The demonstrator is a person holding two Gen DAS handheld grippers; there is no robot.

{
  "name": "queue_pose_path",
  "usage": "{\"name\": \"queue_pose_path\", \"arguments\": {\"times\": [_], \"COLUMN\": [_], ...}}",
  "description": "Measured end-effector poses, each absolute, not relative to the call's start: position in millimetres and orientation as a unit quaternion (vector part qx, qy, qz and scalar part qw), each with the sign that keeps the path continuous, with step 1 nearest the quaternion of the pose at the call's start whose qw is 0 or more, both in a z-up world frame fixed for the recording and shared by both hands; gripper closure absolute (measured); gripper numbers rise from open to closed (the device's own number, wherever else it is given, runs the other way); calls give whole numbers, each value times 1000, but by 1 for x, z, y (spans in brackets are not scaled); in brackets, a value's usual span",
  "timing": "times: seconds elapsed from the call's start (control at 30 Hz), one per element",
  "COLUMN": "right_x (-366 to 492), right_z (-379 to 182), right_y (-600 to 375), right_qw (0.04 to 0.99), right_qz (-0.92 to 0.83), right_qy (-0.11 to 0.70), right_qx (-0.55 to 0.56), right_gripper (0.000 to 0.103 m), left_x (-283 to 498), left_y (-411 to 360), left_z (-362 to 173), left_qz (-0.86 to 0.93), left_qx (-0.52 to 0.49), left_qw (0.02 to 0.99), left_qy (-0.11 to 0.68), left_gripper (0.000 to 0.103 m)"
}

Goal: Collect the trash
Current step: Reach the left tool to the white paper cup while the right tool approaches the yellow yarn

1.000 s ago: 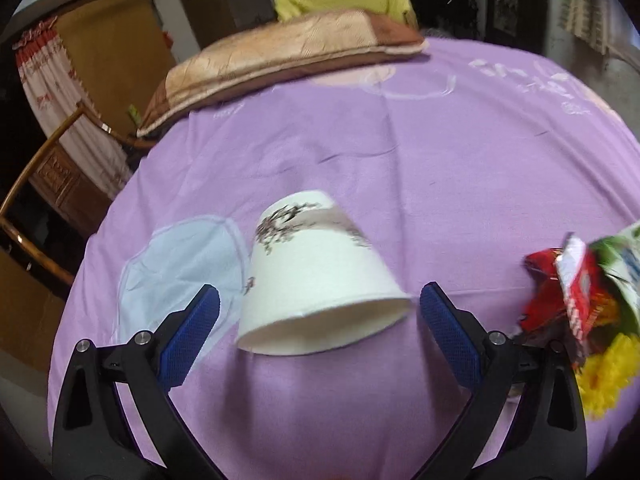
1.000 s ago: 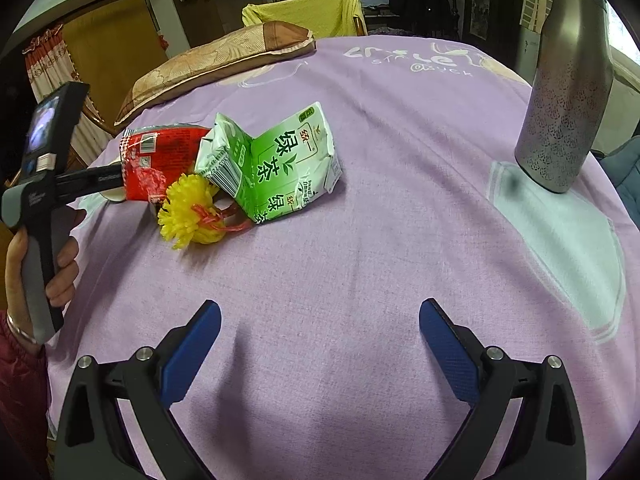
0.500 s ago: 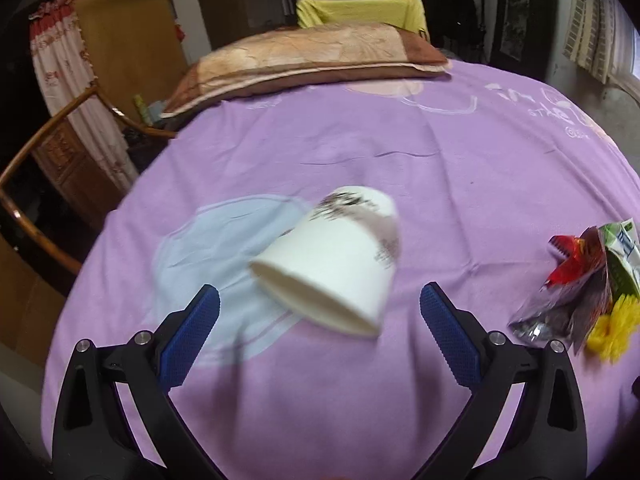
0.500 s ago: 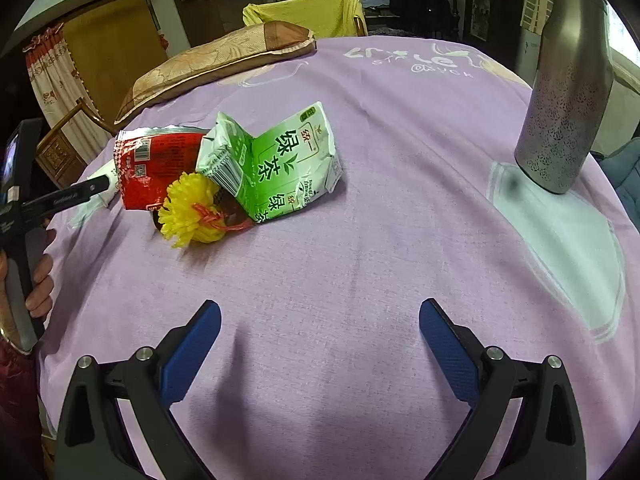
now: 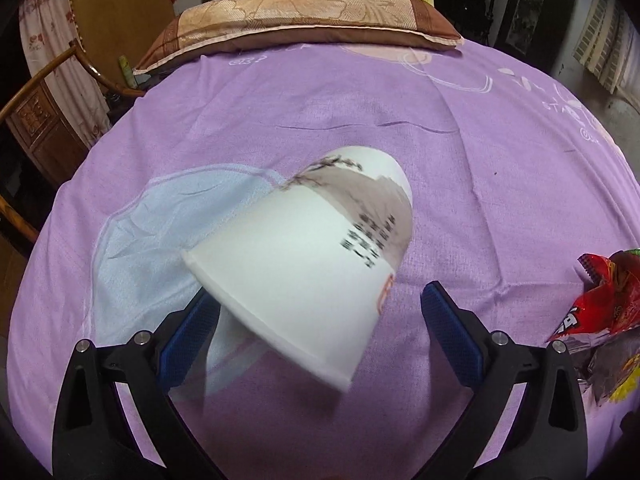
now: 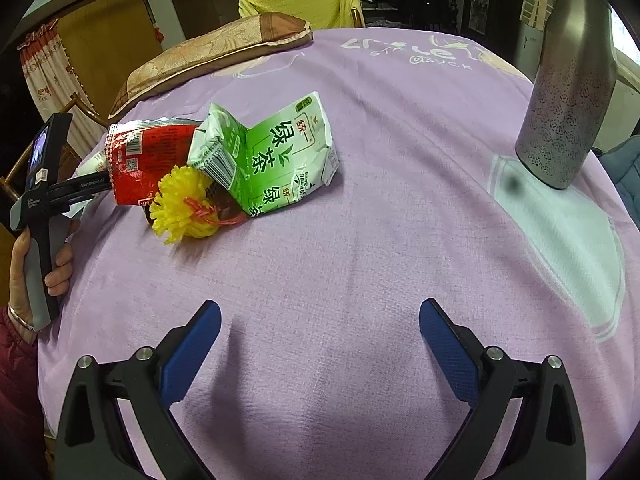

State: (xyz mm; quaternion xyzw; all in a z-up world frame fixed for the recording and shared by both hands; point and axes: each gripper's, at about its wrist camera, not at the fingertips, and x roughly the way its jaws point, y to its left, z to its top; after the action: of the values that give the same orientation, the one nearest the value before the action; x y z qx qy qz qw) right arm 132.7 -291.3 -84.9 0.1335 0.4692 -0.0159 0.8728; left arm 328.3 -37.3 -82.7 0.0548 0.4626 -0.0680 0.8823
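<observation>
A white paper cup [image 5: 312, 264] with grey print lies tilted and blurred on the purple cloth [image 5: 360, 120], its mouth toward me and low left. My left gripper [image 5: 320, 332] is open around it, and the cup's rim overlaps the left fingertip. In the right wrist view a red snack wrapper [image 6: 140, 160], a crumpled green tea carton [image 6: 280, 160] and a yellow pompom [image 6: 180, 208] lie together at the left. My right gripper [image 6: 320, 344] stands open over bare cloth, well short of that pile. The red wrapper [image 5: 600, 304] also shows at the left wrist view's right edge.
A tall metal flask [image 6: 568, 100] stands at the right on the cloth. A brown pillow [image 5: 300, 20] lies along the far edge, with a wooden chair [image 5: 40, 92] off to the left. A hand [image 6: 36, 264] holds the left gripper's handle beside the cloth's left edge.
The cup has turned from mouth-down-front to tilted and now sits closer, between the left fingers. The left gripper swung back toward the red wrapper. The right gripper has not moved.
</observation>
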Motion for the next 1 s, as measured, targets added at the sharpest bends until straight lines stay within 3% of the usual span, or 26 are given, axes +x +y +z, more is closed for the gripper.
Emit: {"name": "queue_pose_path", "arguments": {"times": [0.23,0.63,0.87,1.0], "right_x": [154,211,191,187], "right_z": [-60,-52,-43,-39], "right_y": [-301,-272,-330,-330], "right_qw": [888,902,917,922], "right_qz": [-3,-1,-159,-137], "right_qy": [426,420,353,346], "right_qx": [170,96,98,107], "right_gripper": [5,6,6,6], "left_x": [327,326,326,326], "left_y": [-38,-38,-38,-38], "left_z": [-82,-82,-82,-82], "left_qz": [-67,-66,-66,-67], "left_qx": [54,54,54,54], "left_qw": [883,883,883,883], "left_qy": [461,461,461,461], "left_gripper": [5,5,5,5]}}
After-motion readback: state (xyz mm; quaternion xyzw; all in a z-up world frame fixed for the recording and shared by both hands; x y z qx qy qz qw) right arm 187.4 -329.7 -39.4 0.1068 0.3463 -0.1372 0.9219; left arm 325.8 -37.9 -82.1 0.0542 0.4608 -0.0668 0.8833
